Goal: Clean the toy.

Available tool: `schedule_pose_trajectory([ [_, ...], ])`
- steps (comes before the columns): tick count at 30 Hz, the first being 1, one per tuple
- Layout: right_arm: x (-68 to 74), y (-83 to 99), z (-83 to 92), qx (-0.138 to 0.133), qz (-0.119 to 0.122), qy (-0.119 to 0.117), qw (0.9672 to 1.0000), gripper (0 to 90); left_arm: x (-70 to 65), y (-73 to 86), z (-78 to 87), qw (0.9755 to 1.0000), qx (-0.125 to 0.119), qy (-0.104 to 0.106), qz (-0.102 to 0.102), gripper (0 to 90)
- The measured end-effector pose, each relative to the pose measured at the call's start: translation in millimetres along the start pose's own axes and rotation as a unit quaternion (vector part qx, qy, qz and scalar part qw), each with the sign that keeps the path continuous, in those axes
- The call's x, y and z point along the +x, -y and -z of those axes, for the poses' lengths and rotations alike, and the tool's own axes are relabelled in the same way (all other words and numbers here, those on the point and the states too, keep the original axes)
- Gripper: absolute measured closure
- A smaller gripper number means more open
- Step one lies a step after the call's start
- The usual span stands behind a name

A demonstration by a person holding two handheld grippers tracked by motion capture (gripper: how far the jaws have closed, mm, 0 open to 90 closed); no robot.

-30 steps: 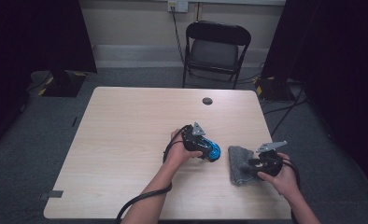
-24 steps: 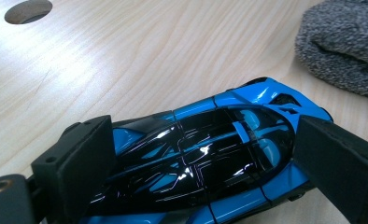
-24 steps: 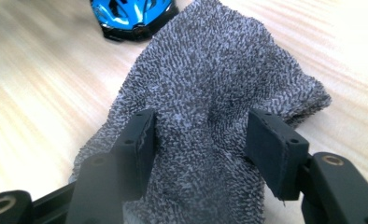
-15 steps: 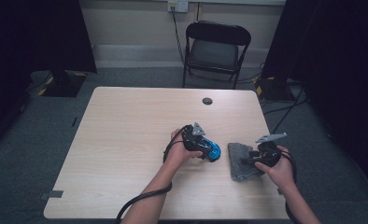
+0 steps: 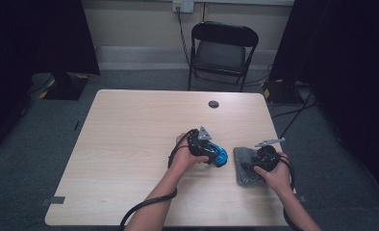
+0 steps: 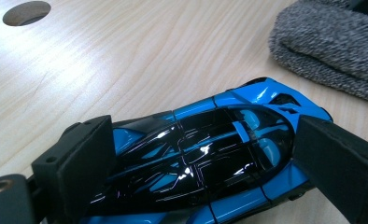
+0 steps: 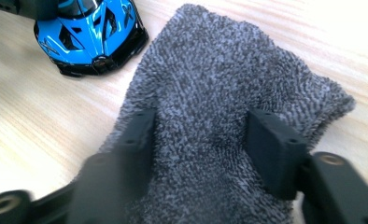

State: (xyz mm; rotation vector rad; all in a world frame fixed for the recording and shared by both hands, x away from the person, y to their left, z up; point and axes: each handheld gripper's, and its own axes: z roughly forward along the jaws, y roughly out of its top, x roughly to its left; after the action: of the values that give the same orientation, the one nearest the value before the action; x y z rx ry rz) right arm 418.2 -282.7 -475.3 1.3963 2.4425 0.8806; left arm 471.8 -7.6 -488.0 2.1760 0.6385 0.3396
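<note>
A blue and black toy car (image 5: 221,156) rests on the wooden table (image 5: 130,144), right of its middle. My left gripper (image 5: 212,153) is shut on it; in the left gripper view the two black pads press the car (image 6: 205,154) on both sides. A folded grey cloth (image 5: 242,166) lies just right of the car. My right gripper (image 5: 251,166) rests on top of the cloth (image 7: 210,84). Its jaws have just been closing and stand apart with cloth between them, not pinched. The car's nose (image 7: 91,32) shows at the upper left of the right gripper view.
A round cable hole (image 5: 213,104) sits near the table's far edge. A black folding chair (image 5: 221,48) stands behind the table. The cloth lies close to the table's right edge. Cables trail from both grippers off the near edge.
My right gripper has slid a little to the left over the grey cloth, and its jaws stand narrower than before. The left gripper and the car have not moved.
</note>
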Motion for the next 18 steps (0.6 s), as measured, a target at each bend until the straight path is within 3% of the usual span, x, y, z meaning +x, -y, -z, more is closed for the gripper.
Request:
schedule_pose_trajectory([
  [2,-1.3,-1.0,-1.3,-0.002,0.005,-0.008,1.0,60.5,-0.1,0.0,0.1,1.0,0.001,0.0,0.001,5.7],
  [5,-3.9,-4.4,0.2,-0.006,-0.004,-0.023,0.9997,69.6,0.1,0.3,0.0,1.0,-0.001,0.0,0.0,5.7],
  [12,-8.3,-32.8,-1.1,-0.018,0.029,-0.019,0.9992,72.4,0.5,0.4,-0.2,1.0,-0.003,0.002,-0.002,5.7],
  [18,-5.4,-69.6,-22.7,-0.009,0.08,-0.002,0.9967,71.9,1.5,1.8,-2.5,0.9998,-0.013,0.016,-0.002,5.6],
])
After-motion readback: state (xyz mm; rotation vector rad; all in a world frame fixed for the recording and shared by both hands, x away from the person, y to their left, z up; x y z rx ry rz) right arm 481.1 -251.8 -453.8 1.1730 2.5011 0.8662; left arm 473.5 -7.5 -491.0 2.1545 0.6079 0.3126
